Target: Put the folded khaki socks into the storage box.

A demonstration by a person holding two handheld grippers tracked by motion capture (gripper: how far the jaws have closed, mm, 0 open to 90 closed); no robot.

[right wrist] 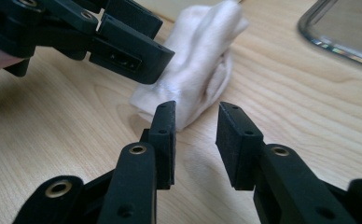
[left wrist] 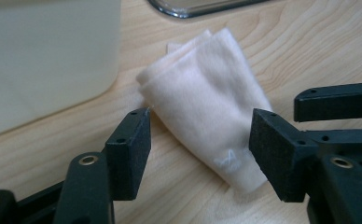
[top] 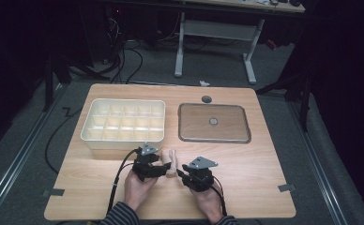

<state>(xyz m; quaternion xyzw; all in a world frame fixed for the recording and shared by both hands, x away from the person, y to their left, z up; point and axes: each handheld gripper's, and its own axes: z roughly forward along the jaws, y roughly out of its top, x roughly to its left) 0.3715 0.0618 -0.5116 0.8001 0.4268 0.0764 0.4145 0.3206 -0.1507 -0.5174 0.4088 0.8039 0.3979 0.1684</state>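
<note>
The high view looked down from above the pale wooden table; both gripper views sat low and close, sharing the folded cream cloth.

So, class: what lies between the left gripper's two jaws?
In the left gripper view, the folded cream cloth lies on the wooden table between the open jaws of the left gripper, with neither pad pressing it.

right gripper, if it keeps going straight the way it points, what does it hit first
Most likely the folded cream cloth: the right gripper, jaws open with nothing between them, points at its near end. The left gripper sits just beside that line, though depth is unclear.
</note>
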